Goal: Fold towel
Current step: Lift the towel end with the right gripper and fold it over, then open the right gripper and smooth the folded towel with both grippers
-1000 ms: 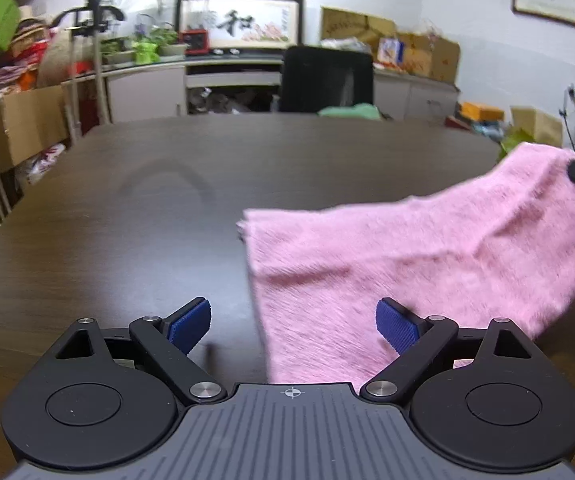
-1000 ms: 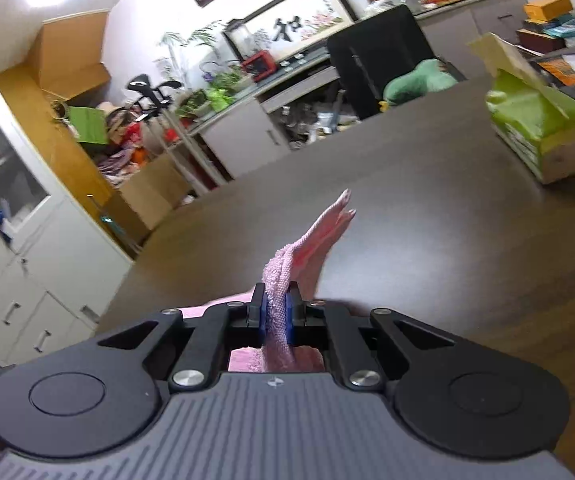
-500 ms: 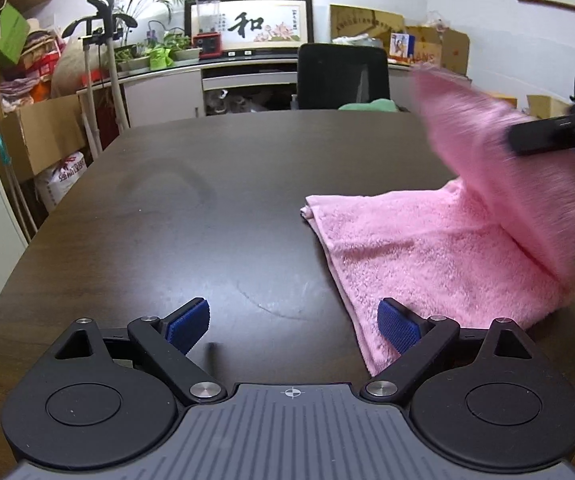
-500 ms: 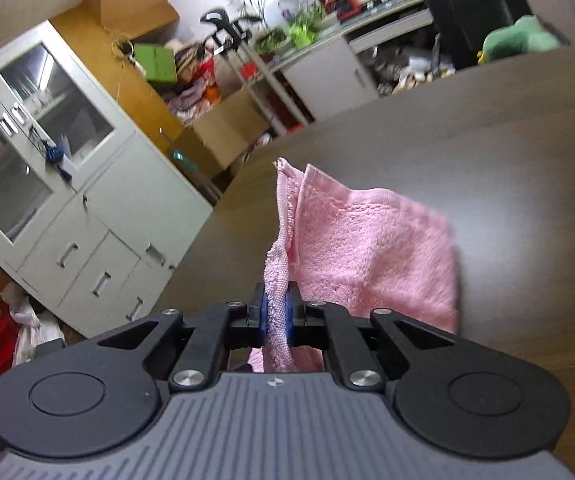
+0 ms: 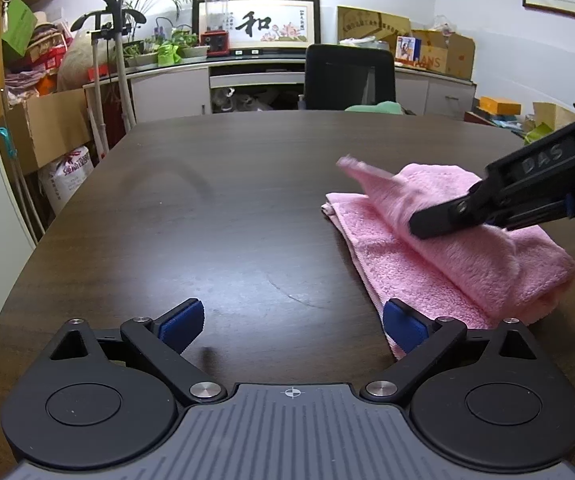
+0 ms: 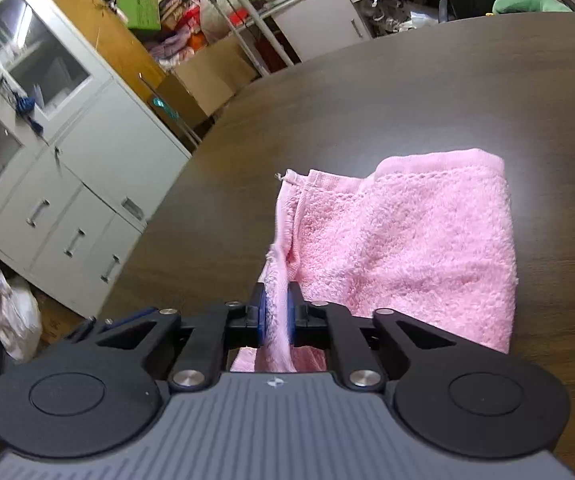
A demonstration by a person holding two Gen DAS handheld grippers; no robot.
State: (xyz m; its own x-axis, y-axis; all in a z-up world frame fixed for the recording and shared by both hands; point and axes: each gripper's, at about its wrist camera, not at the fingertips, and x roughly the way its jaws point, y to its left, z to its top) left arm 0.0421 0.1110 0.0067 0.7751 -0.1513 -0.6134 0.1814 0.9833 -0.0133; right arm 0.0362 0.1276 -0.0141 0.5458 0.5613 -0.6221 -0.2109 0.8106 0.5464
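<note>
Fold-over step closing out: right gripper [image 6: 276, 312], jaws opening with the edge between its pads, lays the fluffy pink terry towel [image 6: 407, 248] doubled on the dark wooden bench [image 5: 215, 216] (left gripper [image 5: 293, 326] gapes empty beside the towel); next, clear away cleanly.

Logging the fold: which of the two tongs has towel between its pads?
The right tongs: pink towel edge sits between its opening jaws. The left tongs gape empty over the table.

Bright overhead light; fisheye bends edges; towel [image 5: 367, 178] corner blurred, perhaps by motion.
</note>
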